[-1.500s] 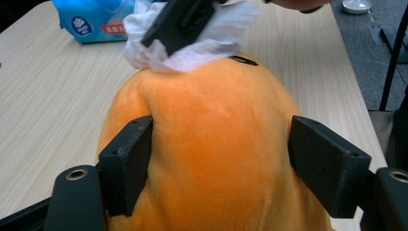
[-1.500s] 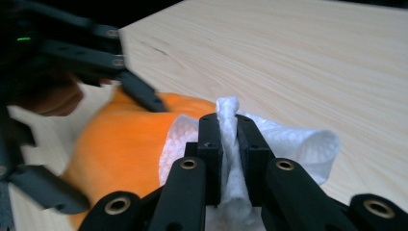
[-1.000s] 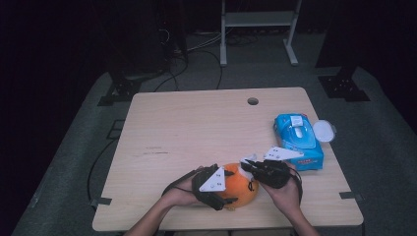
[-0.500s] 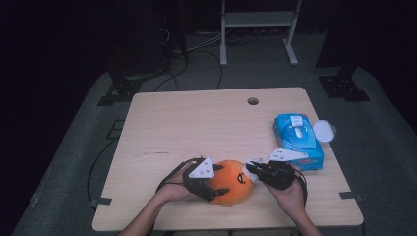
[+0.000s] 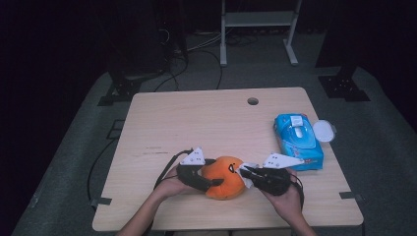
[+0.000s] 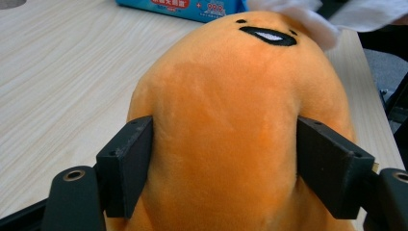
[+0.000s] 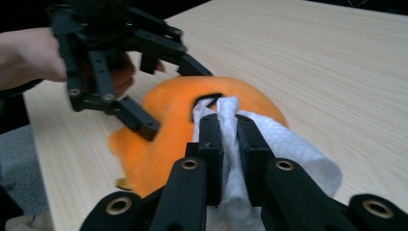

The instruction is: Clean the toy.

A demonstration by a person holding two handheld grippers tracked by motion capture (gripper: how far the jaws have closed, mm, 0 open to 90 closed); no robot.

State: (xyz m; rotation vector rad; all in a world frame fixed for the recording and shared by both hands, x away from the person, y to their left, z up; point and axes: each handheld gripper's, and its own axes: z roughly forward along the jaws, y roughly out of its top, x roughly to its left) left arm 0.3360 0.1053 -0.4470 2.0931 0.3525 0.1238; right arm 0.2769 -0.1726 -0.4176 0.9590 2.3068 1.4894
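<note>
The round orange plush toy with a face sits low in the frame's centre on the light wooden table, squeezed by the left hand-held gripper. The right hand-held gripper, clenched on a crumpled white wipe, presses against its face.

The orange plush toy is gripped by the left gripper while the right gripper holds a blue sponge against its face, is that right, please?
Not quite: the right gripper holds a white wipe, not a blue sponge, as the right gripper view shows. The rest stands: the left gripper has its jaws pressed on either side of the orange plush toy, and the wipe rests against the toy's face.
</note>
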